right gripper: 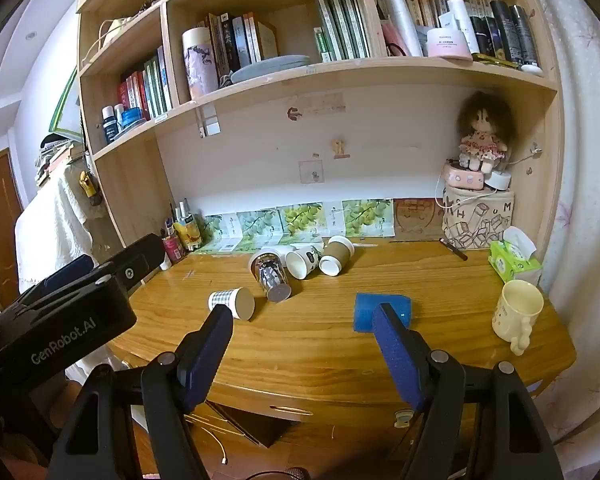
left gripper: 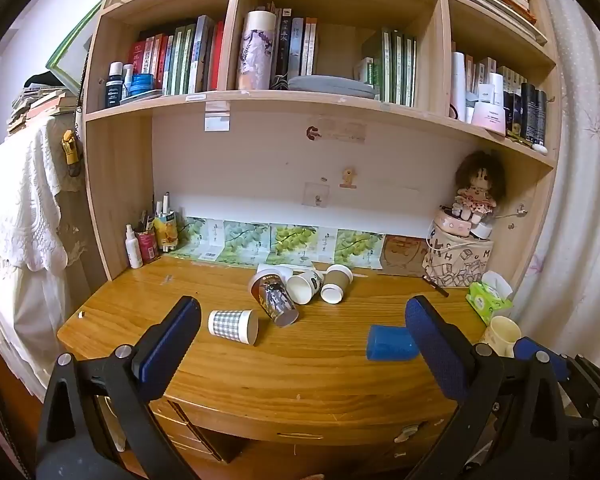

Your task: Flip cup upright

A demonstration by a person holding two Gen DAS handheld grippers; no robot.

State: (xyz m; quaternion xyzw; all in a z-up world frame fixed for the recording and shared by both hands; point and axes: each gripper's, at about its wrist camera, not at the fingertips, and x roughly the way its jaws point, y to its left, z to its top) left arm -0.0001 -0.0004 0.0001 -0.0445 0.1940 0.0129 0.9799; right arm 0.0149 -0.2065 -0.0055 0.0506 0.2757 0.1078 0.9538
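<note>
Several paper cups lie on their sides on the wooden desk (left gripper: 320, 364): a grey checked cup (left gripper: 233, 325) (right gripper: 232, 302), a dark printed cup (left gripper: 275, 295) (right gripper: 270, 274), a white cup (left gripper: 303, 286) (right gripper: 302, 261) and a brown cup (left gripper: 336, 282) (right gripper: 335, 258). A blue cup (left gripper: 390, 343) (right gripper: 382, 310) lies on its side nearer the front. My left gripper (left gripper: 302, 310) is open and empty, short of the desk's front edge. My right gripper (right gripper: 302, 316) is open and empty, also in front of the desk. The left gripper's body (right gripper: 60, 312) shows in the right wrist view.
A cream mug (right gripper: 518, 312) (left gripper: 500, 334) stands upright at the desk's right edge. A green tissue pack (right gripper: 514, 260), a printed bag with a doll (right gripper: 480, 140) and a pen pot (left gripper: 156, 232) line the back. Bookshelves (left gripper: 300, 100) hang above. Drawers (right gripper: 292, 408) sit under the desktop.
</note>
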